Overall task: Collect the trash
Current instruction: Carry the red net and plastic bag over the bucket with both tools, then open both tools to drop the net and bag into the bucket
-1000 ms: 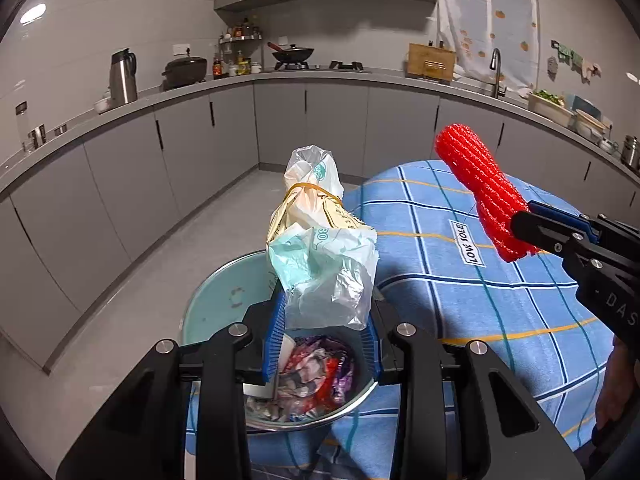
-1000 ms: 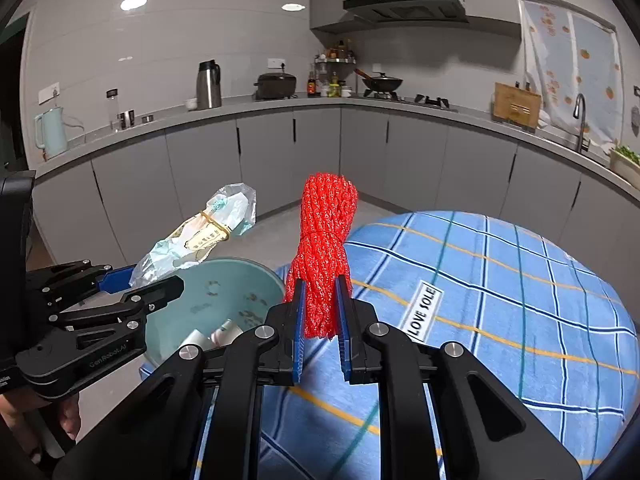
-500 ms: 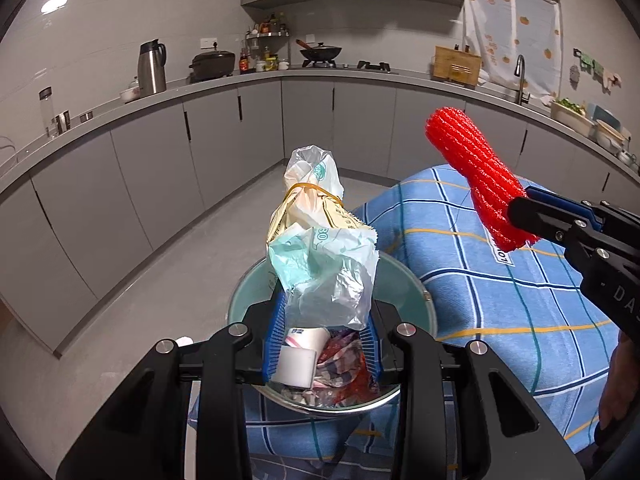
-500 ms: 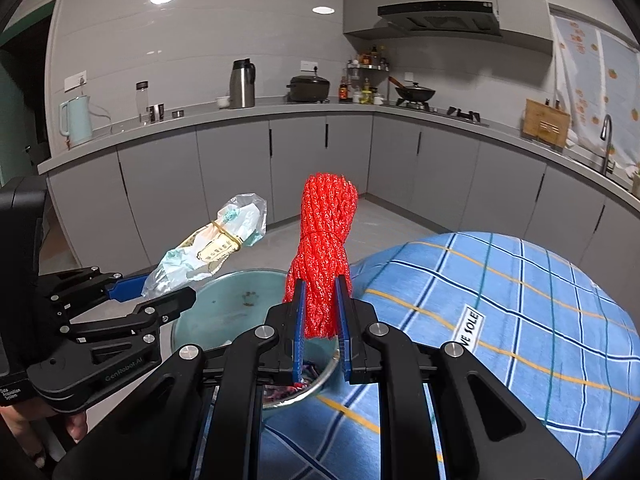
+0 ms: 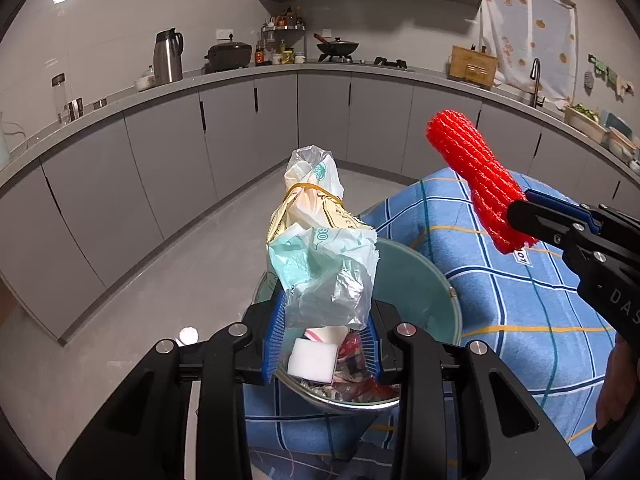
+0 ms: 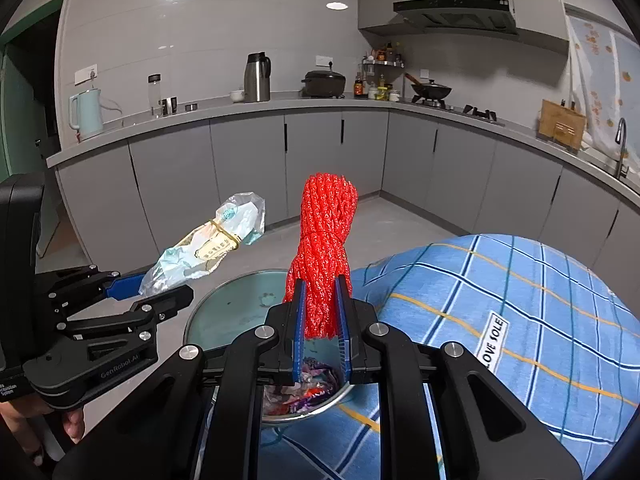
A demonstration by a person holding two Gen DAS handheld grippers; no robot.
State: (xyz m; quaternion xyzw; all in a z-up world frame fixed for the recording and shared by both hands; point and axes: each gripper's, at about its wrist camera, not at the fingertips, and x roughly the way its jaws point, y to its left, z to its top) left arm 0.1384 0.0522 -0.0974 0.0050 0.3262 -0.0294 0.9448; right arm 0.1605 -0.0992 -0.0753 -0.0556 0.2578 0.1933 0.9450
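Note:
My left gripper (image 5: 322, 312) is shut on a crumpled plastic bag bundle (image 5: 320, 248) bound with a yellow rubber band, held above a green metal bowl (image 5: 436, 300). The bowl holds wrappers and a white block (image 5: 312, 360). My right gripper (image 6: 321, 308) is shut on a red foam net sleeve (image 6: 324, 248), held upright over the same bowl (image 6: 224, 316). In the left wrist view the red sleeve (image 5: 476, 176) and right gripper sit at the right. In the right wrist view the bag bundle (image 6: 208, 244) and left gripper (image 6: 160, 284) sit at the left.
The bowl sits at the edge of a table with a blue plaid cloth (image 5: 520, 300), also in the right wrist view (image 6: 520, 320). Grey kitchen cabinets (image 5: 180, 160) and a grey floor (image 5: 160, 280) lie beyond. A counter carries a kettle, pots and a stove.
Both grippers have moved left and back relative to the table, each still holding its item. The bowl now lies under both grippers, nearer the middle of each view.

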